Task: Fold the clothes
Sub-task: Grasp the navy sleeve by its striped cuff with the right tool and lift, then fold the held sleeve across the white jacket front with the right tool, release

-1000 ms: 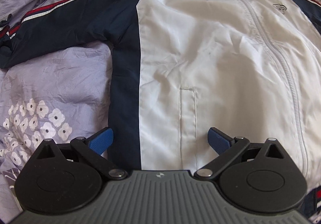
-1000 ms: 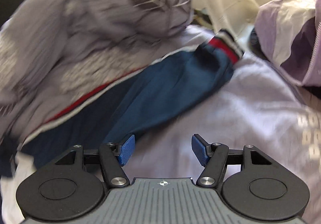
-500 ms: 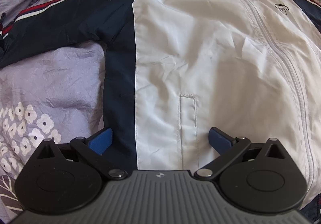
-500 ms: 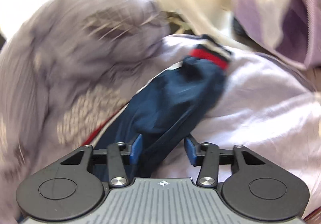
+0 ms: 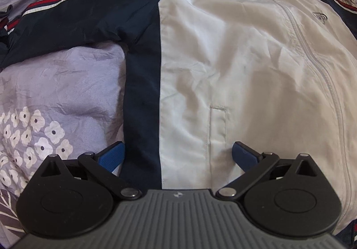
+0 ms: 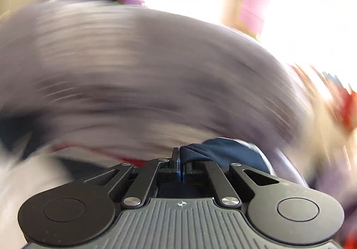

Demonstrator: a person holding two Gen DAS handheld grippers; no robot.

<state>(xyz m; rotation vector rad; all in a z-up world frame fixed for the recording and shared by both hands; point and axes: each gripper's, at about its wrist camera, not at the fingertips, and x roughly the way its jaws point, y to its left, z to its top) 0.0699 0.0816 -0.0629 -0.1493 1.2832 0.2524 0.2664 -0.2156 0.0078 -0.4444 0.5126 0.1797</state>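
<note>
The jacket (image 5: 234,52) lies face up on the bed (image 5: 67,84), directly ahead of the left tongs (image 5: 177,155), which hang over its hem spread wide, gripping nothing. The right tongs (image 6: 180,164) have just clamped together on navy sleeve (image 6: 223,148) fabric, which bunches just beyond the tips; the surroundings are blurred.

Risks, as judged: a thin pinch of slick fabric may slip out during a fast swing. With the body unpinned, the pull may drag and wrinkle it, skewing the fold.

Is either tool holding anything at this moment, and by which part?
The right tool is shut on navy fabric of the jacket, apparently its sleeve; blur hides exactly where. The left tool is open above the hem, holding nothing.
</note>
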